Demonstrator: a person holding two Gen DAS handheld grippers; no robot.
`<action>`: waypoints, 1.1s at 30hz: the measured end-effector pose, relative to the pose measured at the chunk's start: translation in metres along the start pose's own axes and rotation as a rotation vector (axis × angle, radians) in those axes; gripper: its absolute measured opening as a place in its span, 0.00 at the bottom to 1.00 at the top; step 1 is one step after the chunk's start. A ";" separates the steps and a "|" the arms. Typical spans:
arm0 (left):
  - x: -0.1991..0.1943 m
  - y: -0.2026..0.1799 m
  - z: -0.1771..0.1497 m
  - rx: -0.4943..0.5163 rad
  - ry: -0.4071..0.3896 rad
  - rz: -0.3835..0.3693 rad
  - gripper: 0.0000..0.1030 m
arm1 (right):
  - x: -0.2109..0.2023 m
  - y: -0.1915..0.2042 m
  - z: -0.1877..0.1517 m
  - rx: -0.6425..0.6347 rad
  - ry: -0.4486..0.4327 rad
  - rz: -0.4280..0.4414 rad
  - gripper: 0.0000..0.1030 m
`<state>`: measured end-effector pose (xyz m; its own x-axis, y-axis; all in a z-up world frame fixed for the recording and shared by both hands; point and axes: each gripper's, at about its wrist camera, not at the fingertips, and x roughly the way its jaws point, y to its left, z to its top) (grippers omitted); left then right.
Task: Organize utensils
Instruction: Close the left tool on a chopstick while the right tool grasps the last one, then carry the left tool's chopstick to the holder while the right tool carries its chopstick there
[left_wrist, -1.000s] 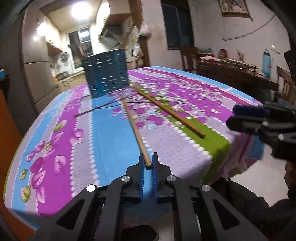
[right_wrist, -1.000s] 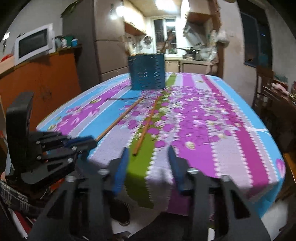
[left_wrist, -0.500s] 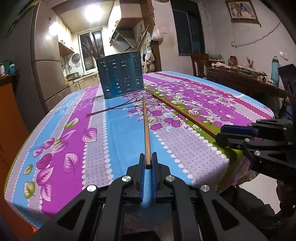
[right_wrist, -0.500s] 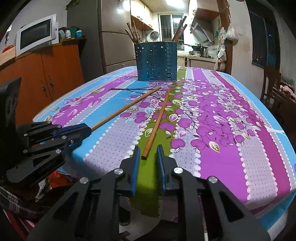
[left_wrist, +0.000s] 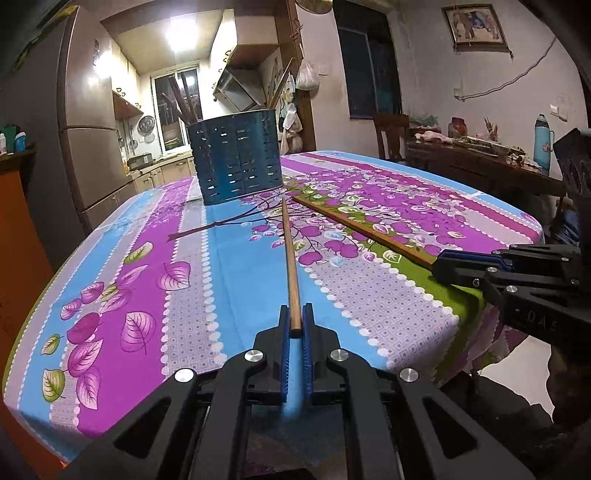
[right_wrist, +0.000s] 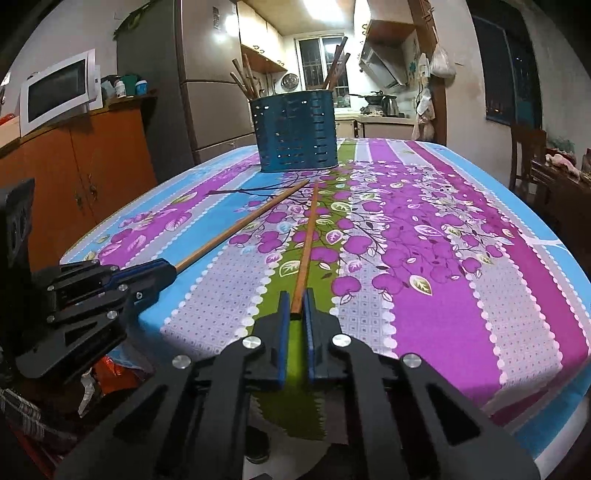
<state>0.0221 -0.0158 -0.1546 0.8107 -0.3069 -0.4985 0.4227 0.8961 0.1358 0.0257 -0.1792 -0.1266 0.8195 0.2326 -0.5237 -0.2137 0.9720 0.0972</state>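
Two wooden chopsticks lie on the flowered tablecloth, their far tips converging near the blue perforated holder. We see the left gripper pinching the near end of the left chopstick, and the right gripper pinching the right chopstick, at the table's near edge.
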 end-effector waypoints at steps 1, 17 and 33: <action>0.000 0.000 0.000 0.002 0.000 0.003 0.07 | 0.000 0.001 0.000 -0.001 0.000 -0.004 0.05; -0.019 0.021 0.051 -0.027 0.012 0.192 0.07 | -0.035 -0.009 0.049 -0.073 -0.139 -0.052 0.05; -0.039 0.033 0.086 -0.008 -0.035 0.293 0.07 | -0.060 0.006 0.091 -0.168 -0.265 -0.046 0.05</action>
<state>0.0398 -0.0016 -0.0573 0.9114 -0.0458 -0.4090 0.1657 0.9505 0.2627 0.0238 -0.1845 -0.0176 0.9356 0.2105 -0.2833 -0.2401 0.9679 -0.0737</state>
